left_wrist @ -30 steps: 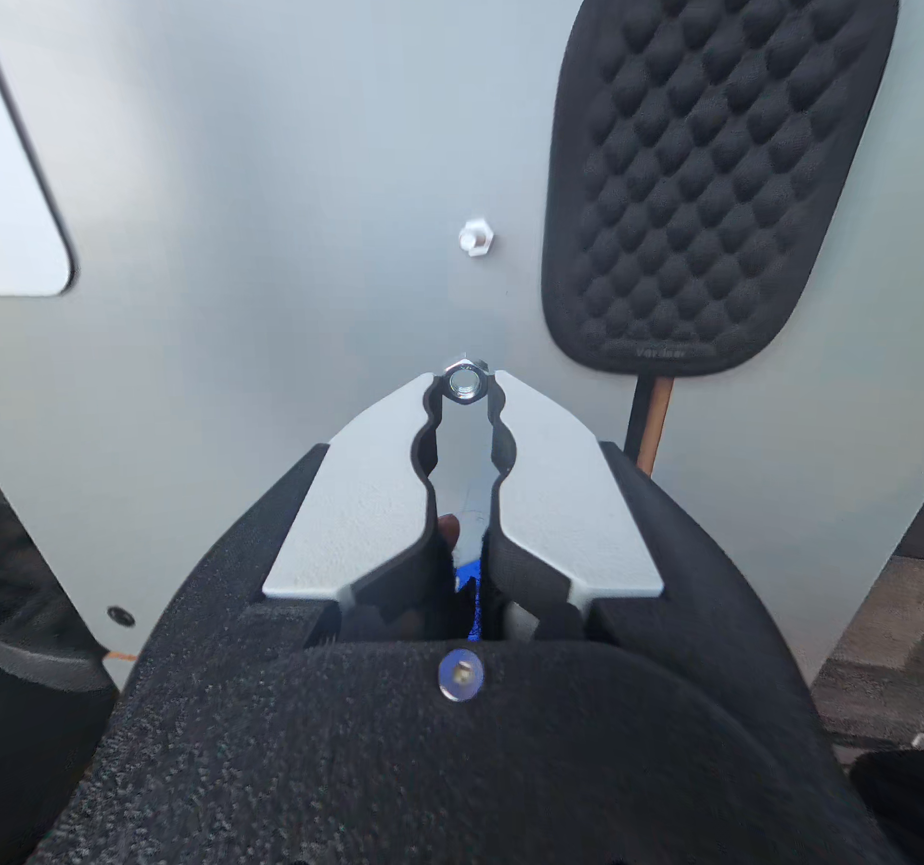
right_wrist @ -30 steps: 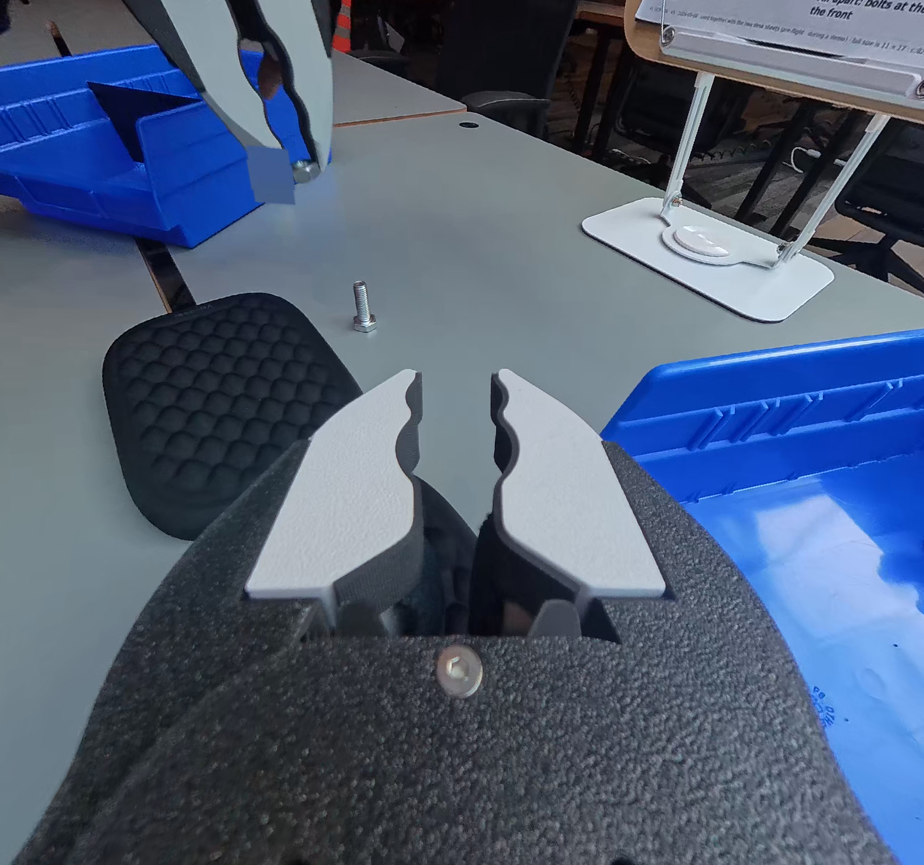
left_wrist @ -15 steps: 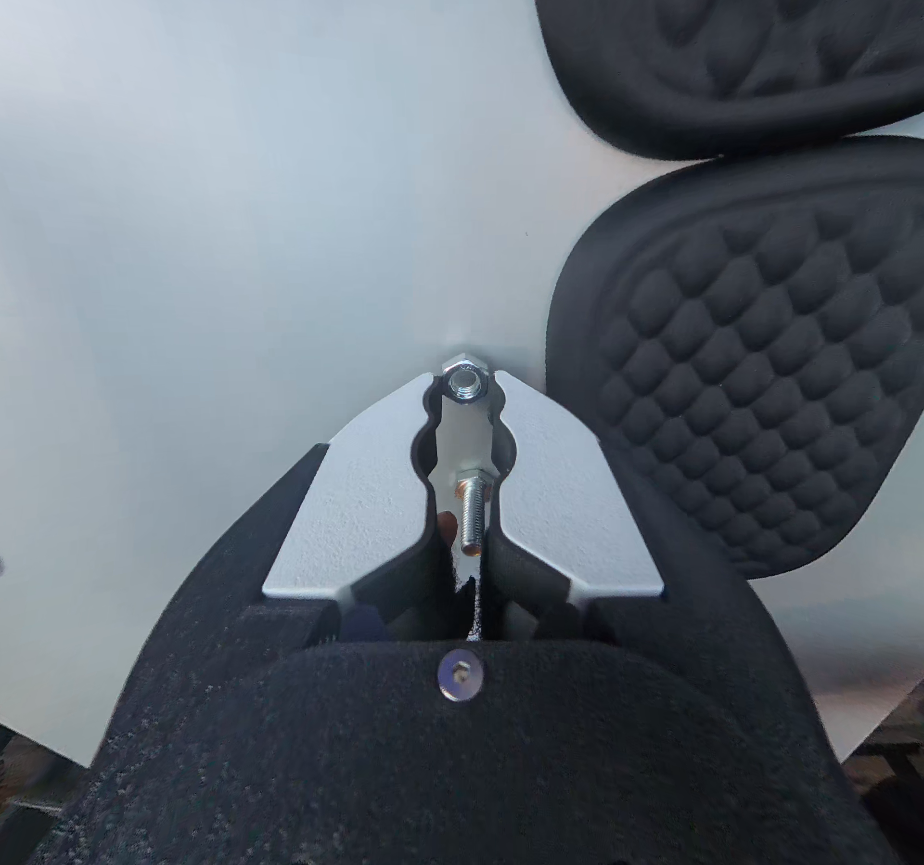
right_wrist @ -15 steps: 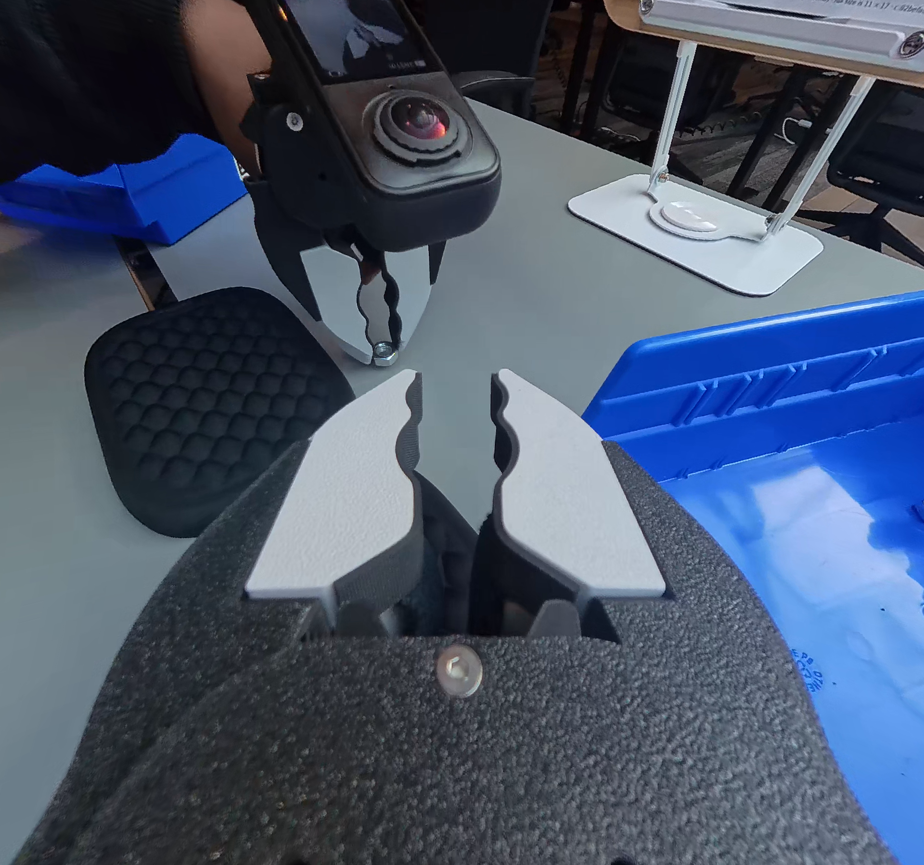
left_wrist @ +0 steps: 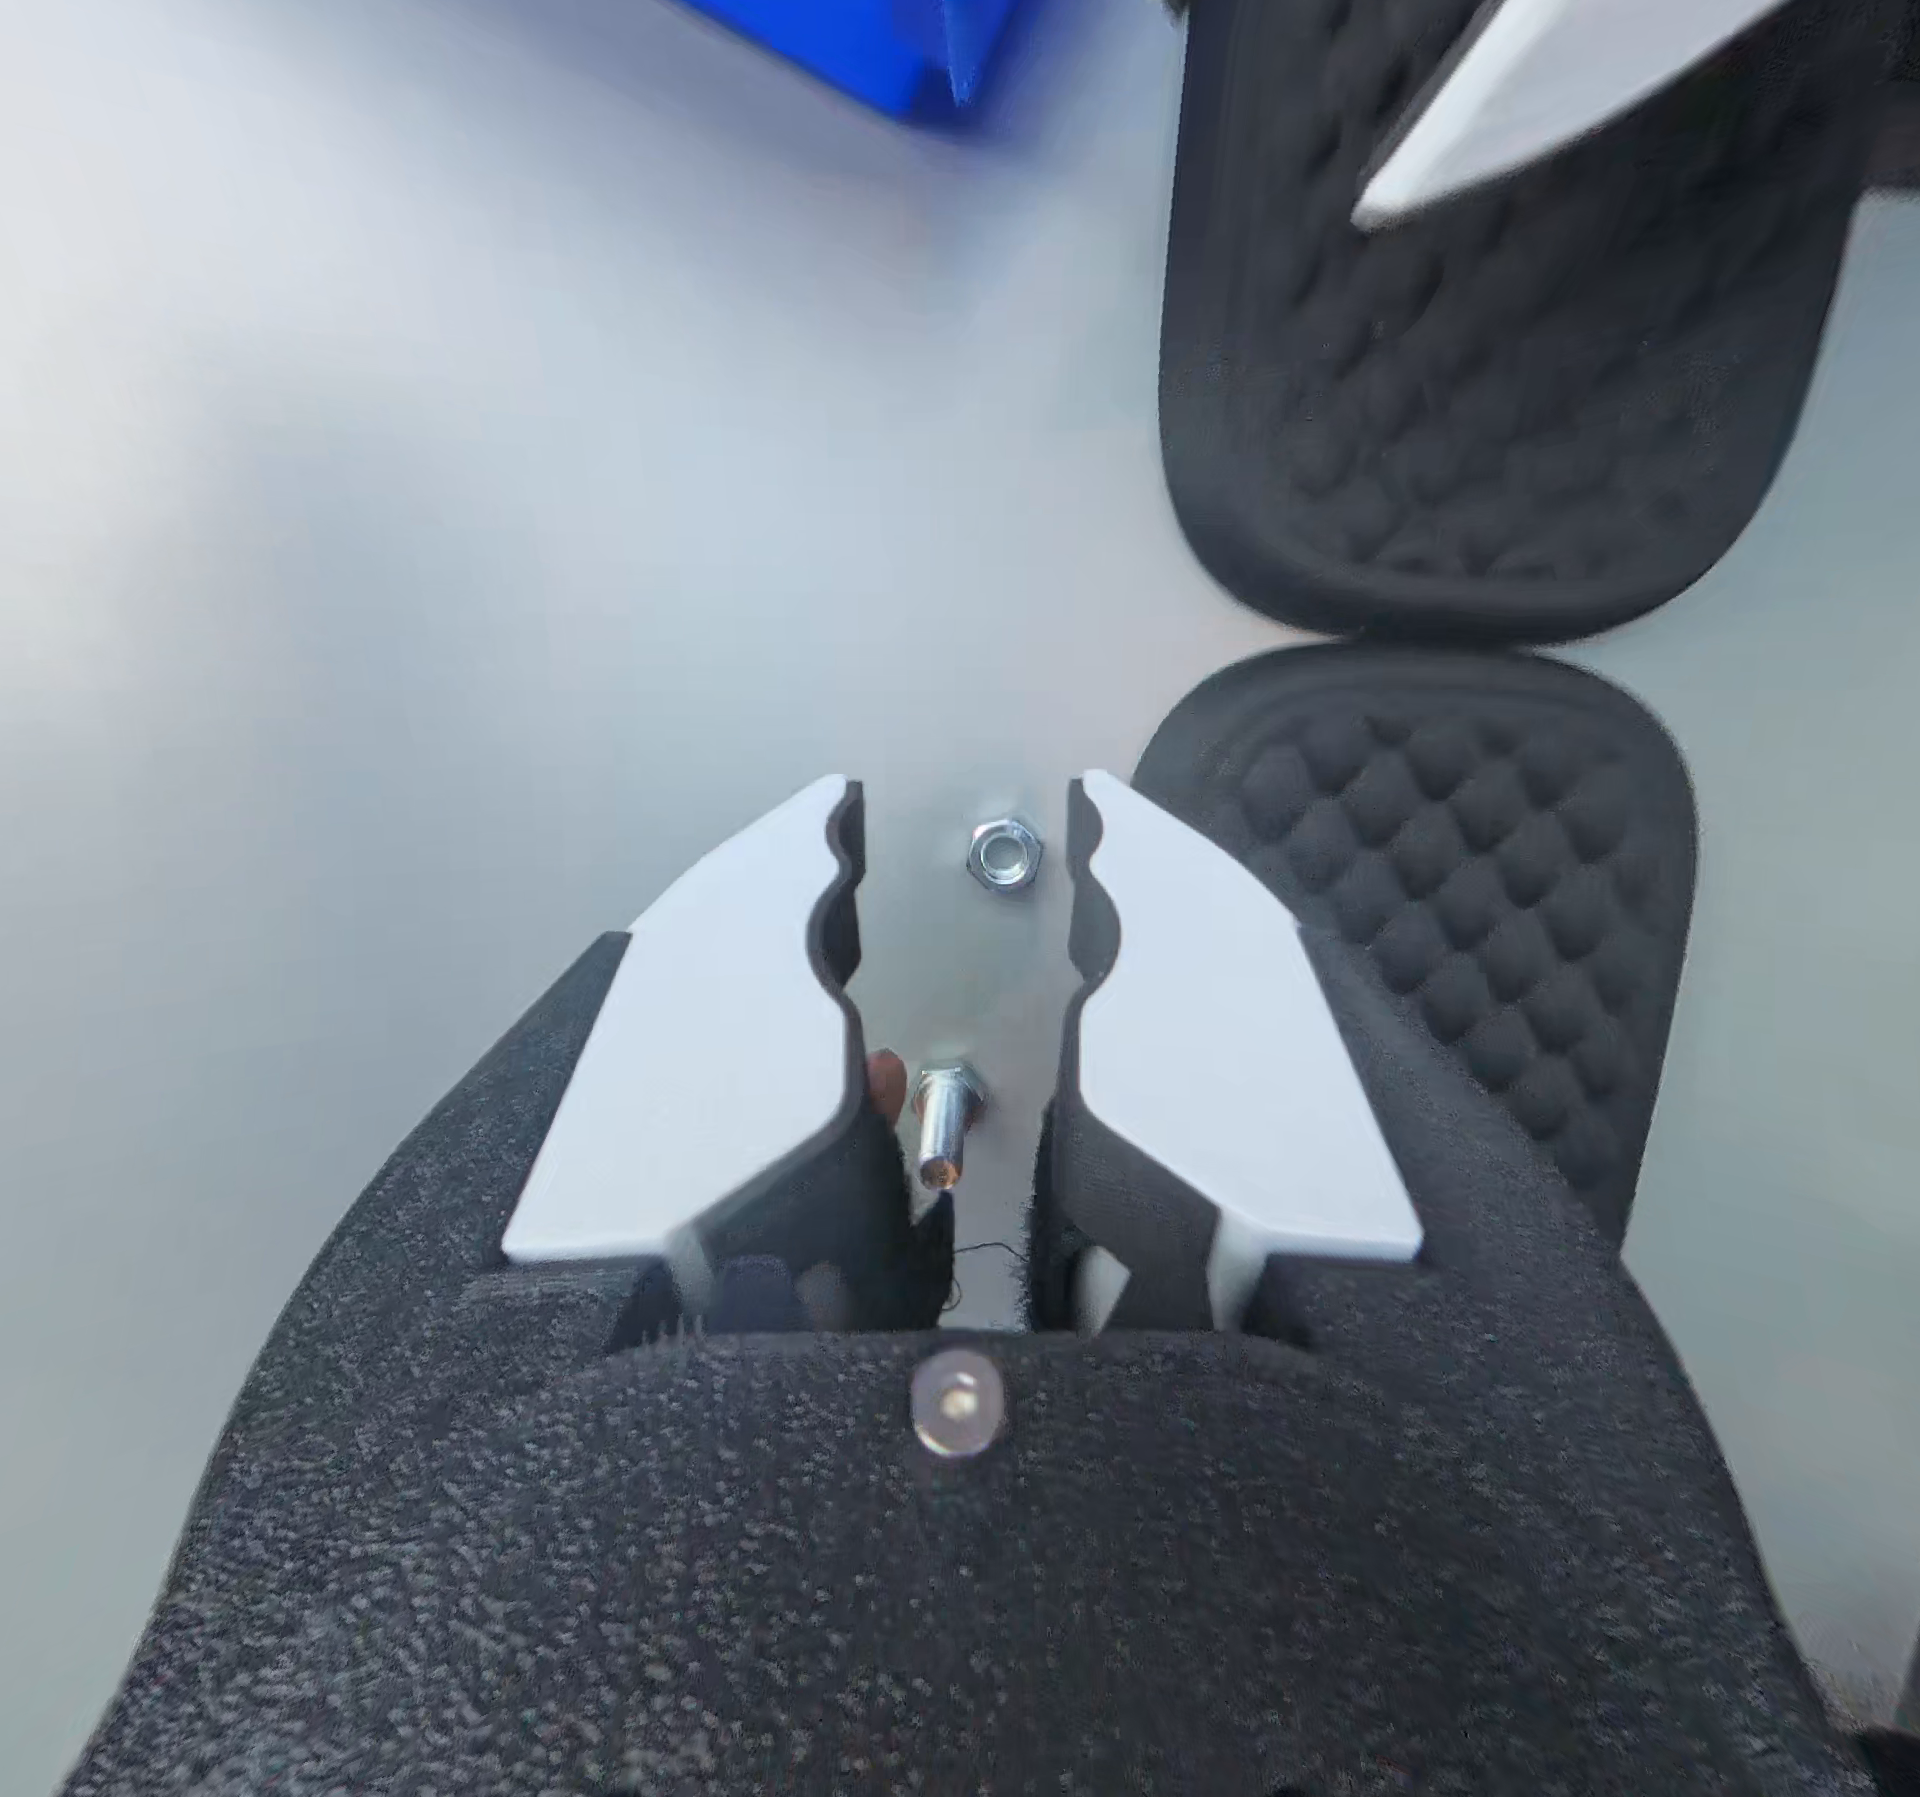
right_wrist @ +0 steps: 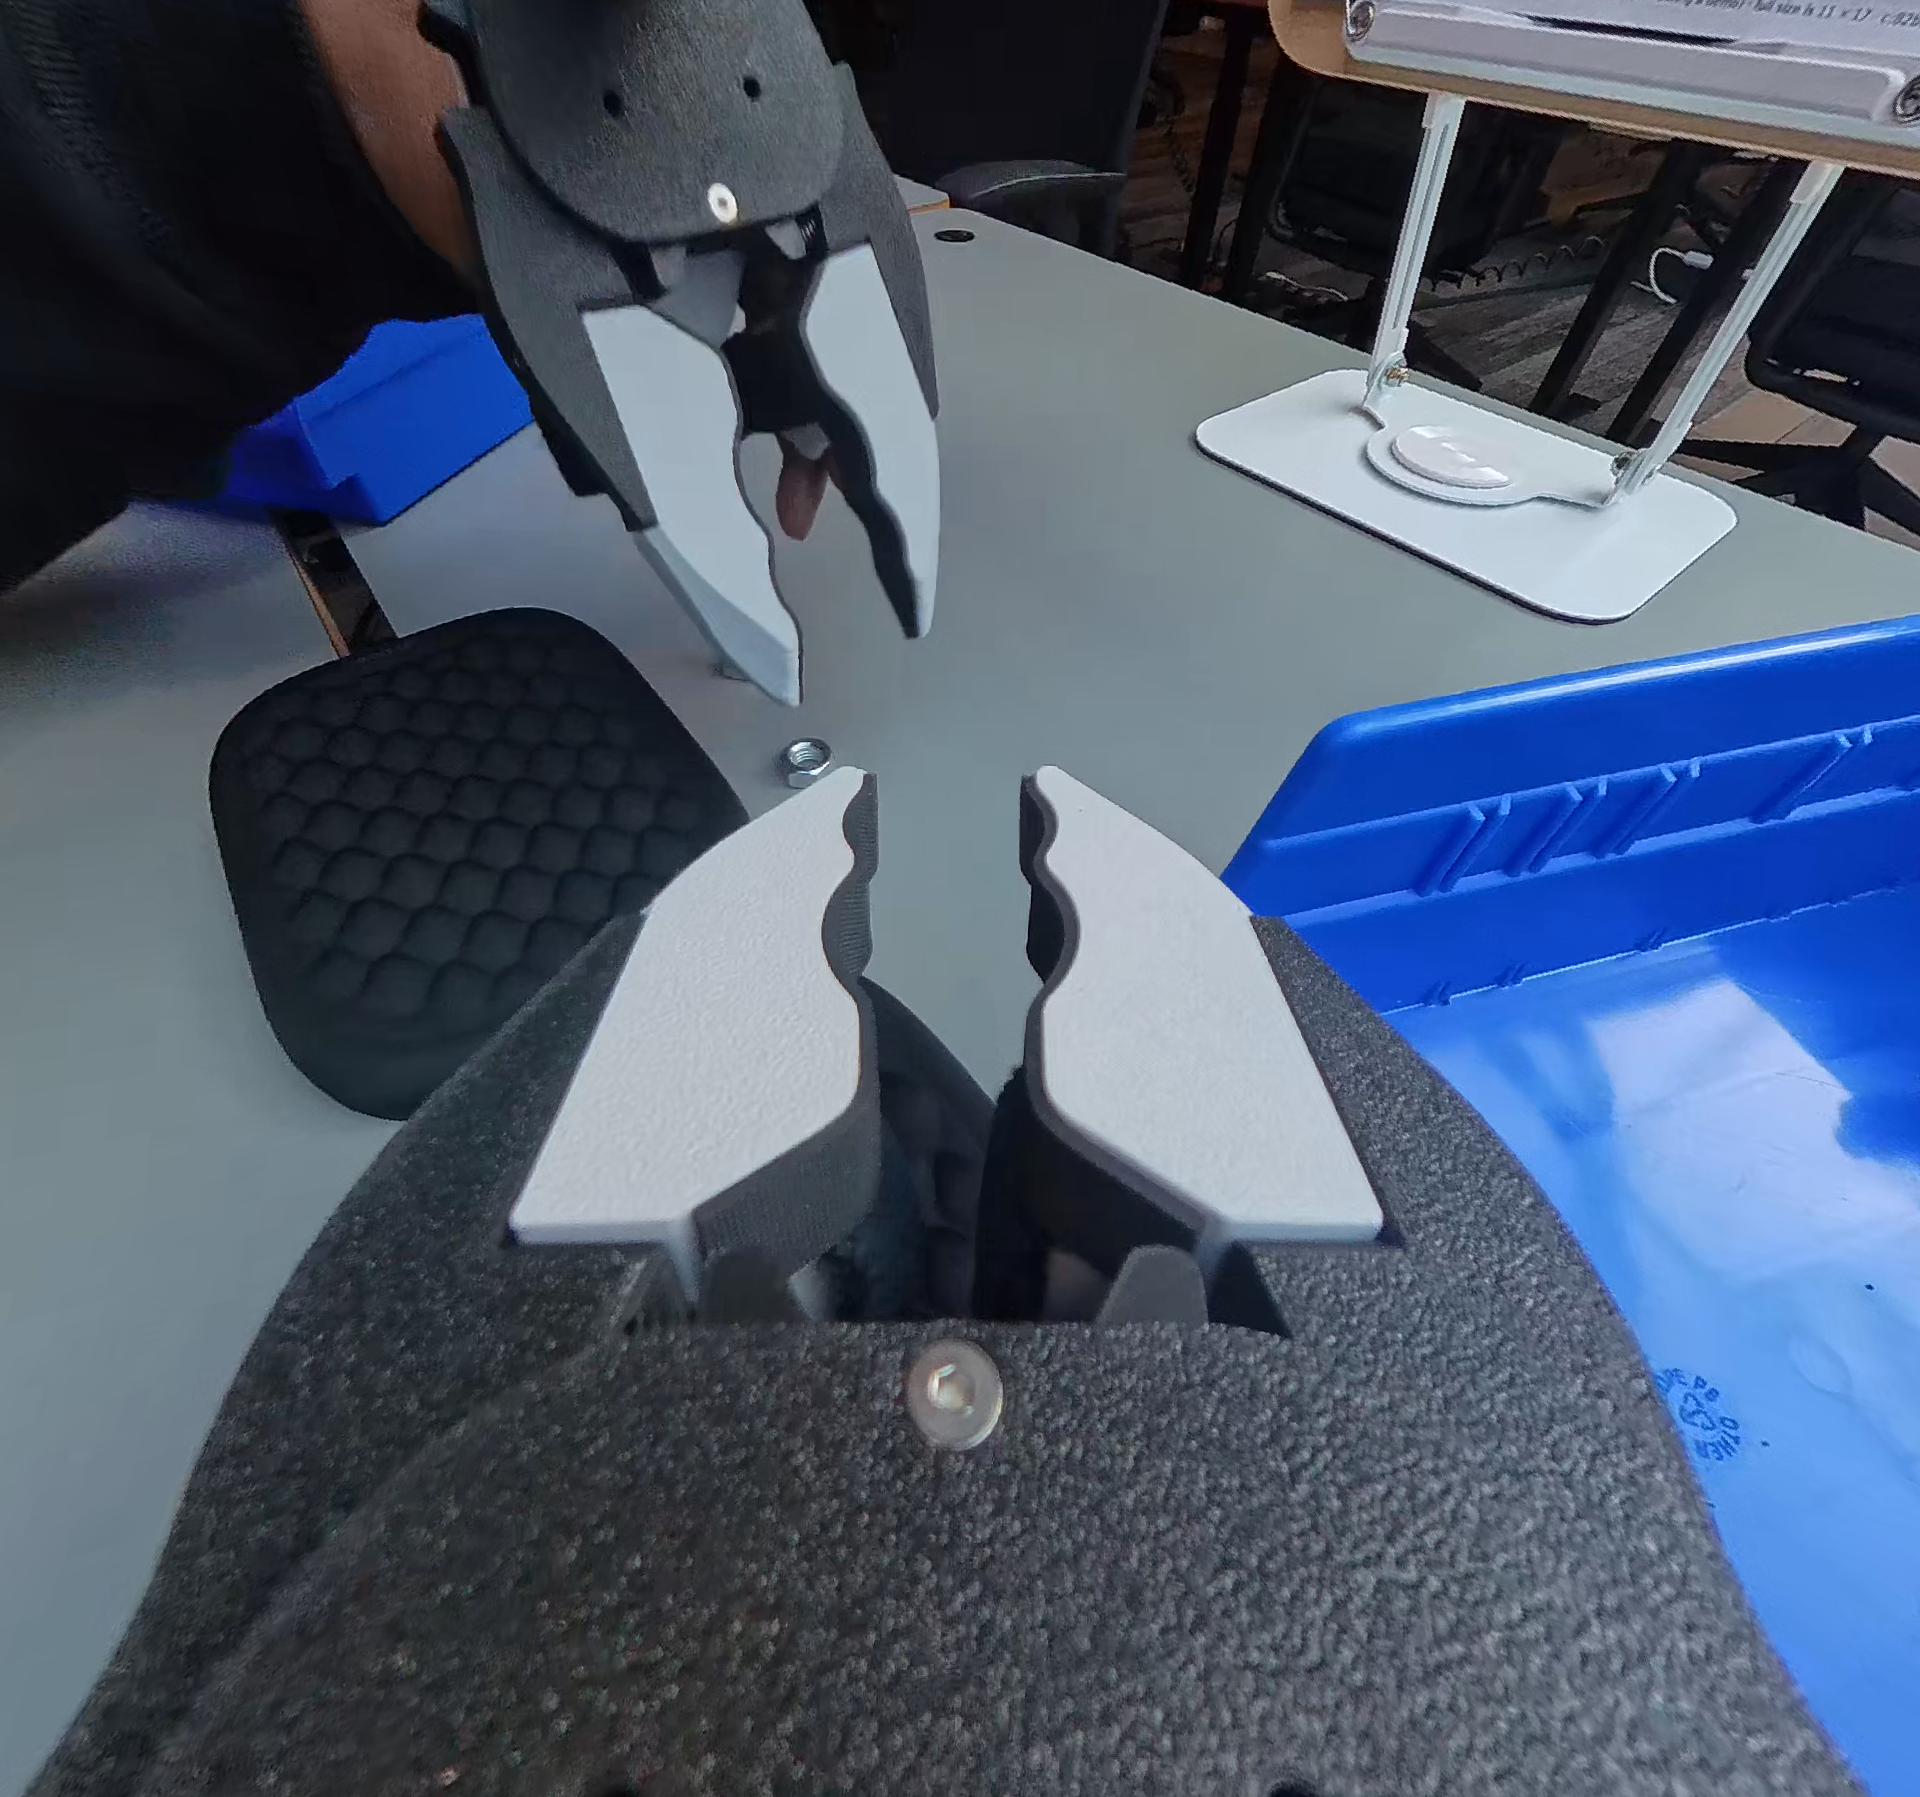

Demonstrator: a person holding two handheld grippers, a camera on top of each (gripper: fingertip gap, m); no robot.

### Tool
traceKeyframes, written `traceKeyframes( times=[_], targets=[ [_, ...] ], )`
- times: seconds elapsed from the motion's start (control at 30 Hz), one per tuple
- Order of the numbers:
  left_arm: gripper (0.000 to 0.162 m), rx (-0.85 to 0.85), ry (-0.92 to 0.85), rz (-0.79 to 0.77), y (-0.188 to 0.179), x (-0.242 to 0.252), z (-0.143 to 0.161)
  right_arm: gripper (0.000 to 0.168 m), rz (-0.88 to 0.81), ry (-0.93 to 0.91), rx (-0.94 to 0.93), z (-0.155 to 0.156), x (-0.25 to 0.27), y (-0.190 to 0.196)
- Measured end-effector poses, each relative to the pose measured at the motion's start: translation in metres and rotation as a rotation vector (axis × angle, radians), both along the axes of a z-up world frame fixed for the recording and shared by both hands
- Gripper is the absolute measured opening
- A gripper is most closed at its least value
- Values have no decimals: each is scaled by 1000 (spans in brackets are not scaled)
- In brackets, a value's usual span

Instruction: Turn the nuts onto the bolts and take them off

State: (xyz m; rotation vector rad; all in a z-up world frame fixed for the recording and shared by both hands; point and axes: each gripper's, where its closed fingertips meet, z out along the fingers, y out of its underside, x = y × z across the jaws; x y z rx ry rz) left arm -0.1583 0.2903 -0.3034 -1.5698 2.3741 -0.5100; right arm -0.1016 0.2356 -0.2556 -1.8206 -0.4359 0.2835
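My left gripper (left_wrist: 964, 791) is open and empty, held just above the grey table. A silver nut (left_wrist: 1003, 854) lies flat on the table between its fingertips. A short bolt (left_wrist: 945, 1124) stands on its head farther back between the fingers. In the right wrist view the left gripper (right_wrist: 852, 656) hangs over the table, held by a hand in a dark sleeve, and the nut (right_wrist: 807, 762) lies just below its tips; the bolt is mostly hidden behind a finger. My right gripper (right_wrist: 951, 781) is open and empty, just right of the nut.
A black honeycomb pad (right_wrist: 468, 843) lies left of the nut; the left wrist view shows it (left_wrist: 1455, 916) and a second pad (left_wrist: 1455, 397). A blue bin (right_wrist: 1558, 812) sits at the right, another (right_wrist: 395, 428) far left. A white document stand (right_wrist: 1455, 500) stands behind. The left gripper's tips are roughly 10 cm from the right gripper's.
My left gripper was shut on the nut, came down beside the bolt, then opened and let the nut go onto the table. The right gripper stayed open and shifted slightly.
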Motion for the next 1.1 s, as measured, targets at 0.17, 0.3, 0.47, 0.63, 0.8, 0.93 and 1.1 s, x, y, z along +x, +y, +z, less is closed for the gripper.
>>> traceKeyframes(
  times=[0.17, 0.3, 0.47, 0.63, 0.8, 0.93, 1.1],
  targets=[
    [48, -191, -520, 124, 3, 6, 58, 27, 42, 2, -16, -3, -11, 3],
    [62, -303, -918, 272, 19, -16, 91, 32, 108, -32, -52, -3, -32, 9],
    [72, -310, -1023, 313, 28, -50, 77, 33, 205, -102, -82, 5, -70, 29],
    [77, -331, -1045, 270, 24, -63, 72, 33, 268, -145, -210, -24, -105, 65],
    [79, -315, -1013, 247, 24, -70, 70, 33, 304, -161, -285, -51, -124, 93],
    [81, -299, -984, 244, 26, -71, 65, 32, 321, -194, -303, -62, -131, 100],
    [81, -306, -991, 236, 24, -71, 66, 9, 308, -230, -302, -64, -128, 100]
  ],
)
